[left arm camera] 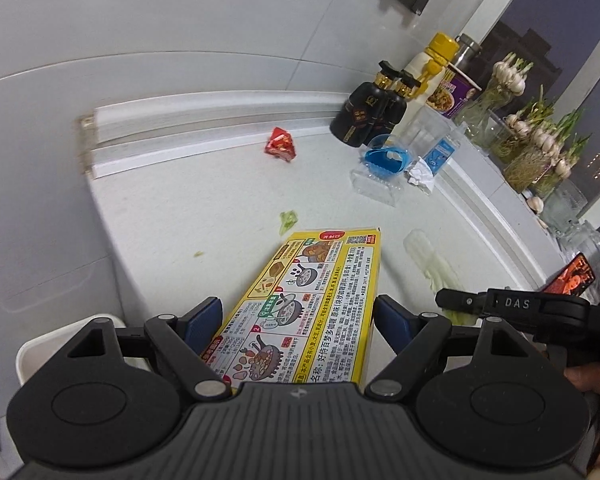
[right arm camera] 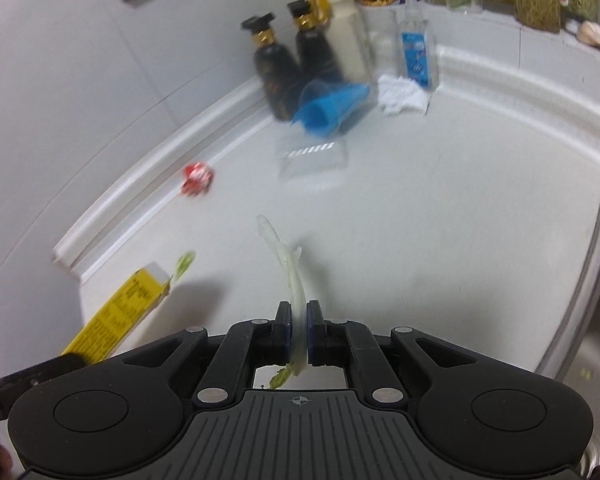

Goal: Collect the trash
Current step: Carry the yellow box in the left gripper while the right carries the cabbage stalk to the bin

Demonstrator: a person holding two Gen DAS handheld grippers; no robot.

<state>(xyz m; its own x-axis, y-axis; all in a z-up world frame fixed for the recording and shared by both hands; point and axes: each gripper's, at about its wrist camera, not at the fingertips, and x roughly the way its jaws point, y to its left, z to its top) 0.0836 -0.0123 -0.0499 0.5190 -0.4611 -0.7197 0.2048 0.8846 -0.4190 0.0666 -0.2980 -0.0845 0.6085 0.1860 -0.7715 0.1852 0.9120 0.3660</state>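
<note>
My left gripper [left arm camera: 298, 310] holds a flat yellow food box [left arm camera: 324, 276] above the white counter [left arm camera: 204, 200], with a blue pad pressed on each long side. The box's far end shows in the right wrist view [right arm camera: 120, 312]. My right gripper [right arm camera: 299, 314] is shut on a pale strip of vegetable leaf [right arm camera: 290, 268], which sticks out ahead of the pads. In the left wrist view, that leaf [left arm camera: 424, 252] and the right gripper's black body [left arm camera: 504, 304] are just right of the box. A red wrapper [left arm camera: 280, 145] [right arm camera: 197, 178] and a green scrap [left arm camera: 288, 220] [right arm camera: 184, 264] lie on the counter.
In the far corner stand two dark bottles [left arm camera: 360, 116], a cream bottle with a yellow cap [left arm camera: 424, 76], a blue plastic piece [right arm camera: 332, 110], clear packaging [right arm camera: 312, 160] and a crumpled tissue [right arm camera: 400, 94]. Jars of sprouting garlic [left arm camera: 540, 140] line the sill. A sink rim [right arm camera: 588, 280] is at the right and a white container [left arm camera: 32, 348] at the lower left.
</note>
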